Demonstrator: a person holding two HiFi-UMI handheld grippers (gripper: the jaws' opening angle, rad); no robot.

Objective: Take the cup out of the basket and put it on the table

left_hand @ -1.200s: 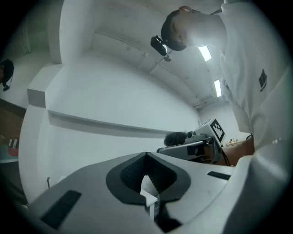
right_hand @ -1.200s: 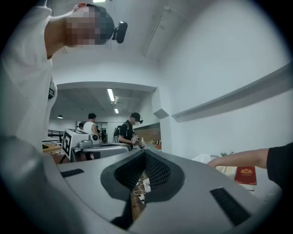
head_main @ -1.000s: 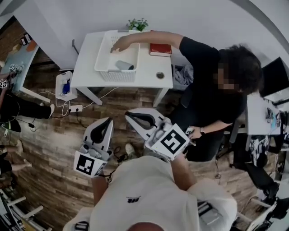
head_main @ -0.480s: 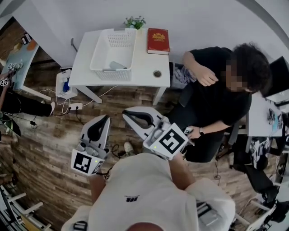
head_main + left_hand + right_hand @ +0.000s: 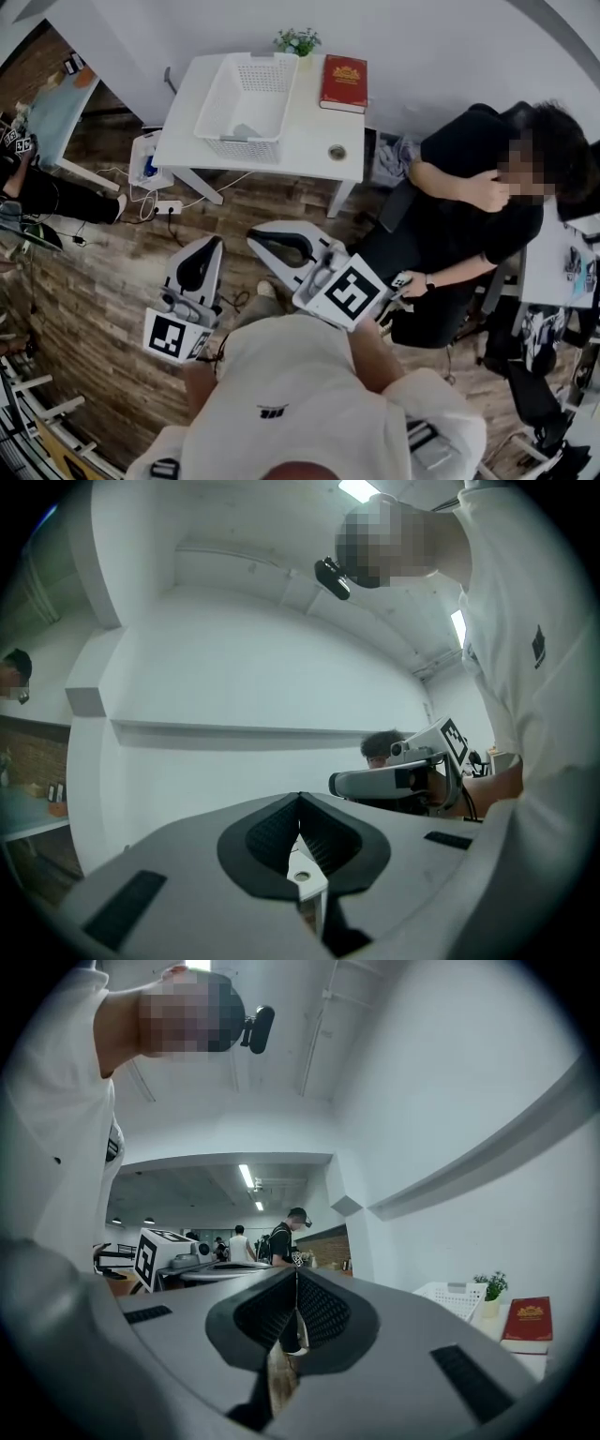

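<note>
A: Starting nearest: looking at a left claw pressed shut, gripping nothing. Same with the right claw: pads together, empty. Both held low over the wooden floor, well apart from the tabletop.
B: Which step, then?
A: Approach, judging by that. No grasp made, no lift begun.
B: And where to find the cup?
A: Inside the white basket, toward its near end. Shows only as a small greyish shape, darker than the basket around it, seemingly lying on its side. Too small to tell handle or rim.
B: Next move?
A: Probably: step closer, open one claw wide, reach down past the basket's latticed near wall, close across the cup's body. Needs care with that wall, being close by the cup.
B: And a place to set down?
A: Bare tabletop right of the basket, apart from a small round thing. Farther back, a red book and a little potted plant at the tabletop's far edge.
</note>
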